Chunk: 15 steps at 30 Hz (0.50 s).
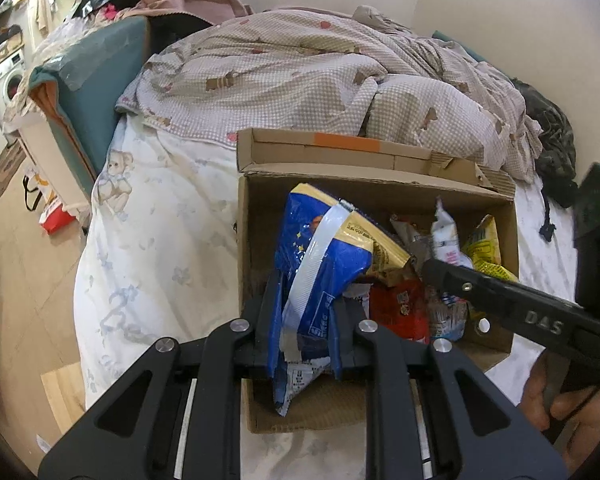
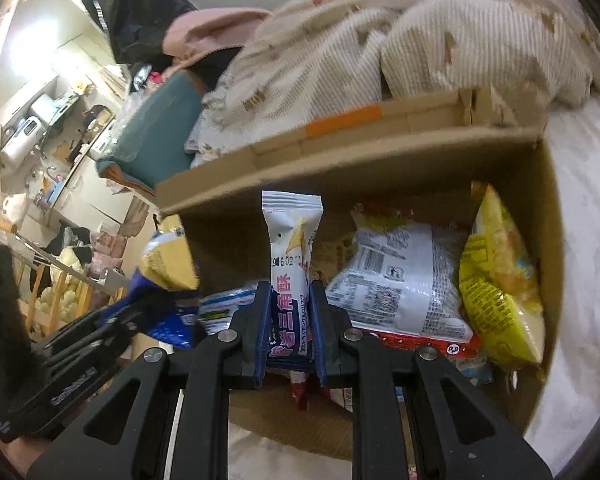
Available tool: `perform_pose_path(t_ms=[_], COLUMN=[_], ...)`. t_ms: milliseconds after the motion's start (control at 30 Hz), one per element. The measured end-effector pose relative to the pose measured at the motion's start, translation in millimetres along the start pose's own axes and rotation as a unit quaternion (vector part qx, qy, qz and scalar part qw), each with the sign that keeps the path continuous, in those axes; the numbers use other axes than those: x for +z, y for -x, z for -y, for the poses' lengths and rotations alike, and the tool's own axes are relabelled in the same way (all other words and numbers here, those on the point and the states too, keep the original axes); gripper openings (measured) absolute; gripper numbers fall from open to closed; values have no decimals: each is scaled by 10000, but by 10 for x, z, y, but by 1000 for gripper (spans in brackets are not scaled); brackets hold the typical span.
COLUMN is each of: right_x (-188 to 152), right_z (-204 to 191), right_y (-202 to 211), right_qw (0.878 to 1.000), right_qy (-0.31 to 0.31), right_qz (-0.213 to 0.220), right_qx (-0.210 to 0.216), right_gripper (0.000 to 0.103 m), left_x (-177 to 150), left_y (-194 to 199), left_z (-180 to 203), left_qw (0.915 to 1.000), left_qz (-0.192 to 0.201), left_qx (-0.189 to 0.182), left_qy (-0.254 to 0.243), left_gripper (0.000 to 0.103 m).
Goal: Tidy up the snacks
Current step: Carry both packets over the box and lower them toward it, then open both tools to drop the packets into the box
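Observation:
An open cardboard box [image 1: 256,216] sits on the bed and holds several snack packets. My left gripper [image 1: 306,304] is shut on a blue and yellow snack bag [image 1: 320,248], held upright over the box's left side. My right gripper [image 2: 290,308] is shut on a slim white snack packet [image 2: 292,236] with pink print, held upright above the box [image 2: 340,168]. The right gripper also shows in the left wrist view [image 1: 432,270], reaching in over a red packet [image 1: 400,308]. A white packet [image 2: 400,280] and a yellow bag [image 2: 500,280] lie in the box.
A crumpled checked quilt [image 1: 300,64] lies behind the box. White printed bedsheet [image 1: 160,220] spreads to the left. A teal cushion [image 1: 96,92] stands at the bed's left edge, with floor and clutter [image 1: 52,212] beyond. A dark garment [image 1: 552,140] lies at the right.

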State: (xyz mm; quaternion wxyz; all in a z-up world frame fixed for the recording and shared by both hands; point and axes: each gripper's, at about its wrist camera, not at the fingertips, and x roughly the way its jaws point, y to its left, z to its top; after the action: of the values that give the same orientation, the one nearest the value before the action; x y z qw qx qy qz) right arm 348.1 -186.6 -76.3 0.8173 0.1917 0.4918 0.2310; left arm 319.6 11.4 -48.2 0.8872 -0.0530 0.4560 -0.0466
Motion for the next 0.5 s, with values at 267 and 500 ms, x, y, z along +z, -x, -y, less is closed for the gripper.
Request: perform_pose_path(t_ms=[267,500], right_x=[-6,-22], right_z=[88,89], right_y=[-36,-5], right_qw=[9997,9994], right_qy=[-184,-218], right_qz=[-67,-85], right_qx=[173,257], right_gripper=[20,23], left_x=[2,12], left_y=[-50,-35], left_z=[55,55], left_qw=[10000,10000], left_qz=[-36,24], left_qx=[-63,-27], left_qy=[-38,-22], left_gripper=[17,17])
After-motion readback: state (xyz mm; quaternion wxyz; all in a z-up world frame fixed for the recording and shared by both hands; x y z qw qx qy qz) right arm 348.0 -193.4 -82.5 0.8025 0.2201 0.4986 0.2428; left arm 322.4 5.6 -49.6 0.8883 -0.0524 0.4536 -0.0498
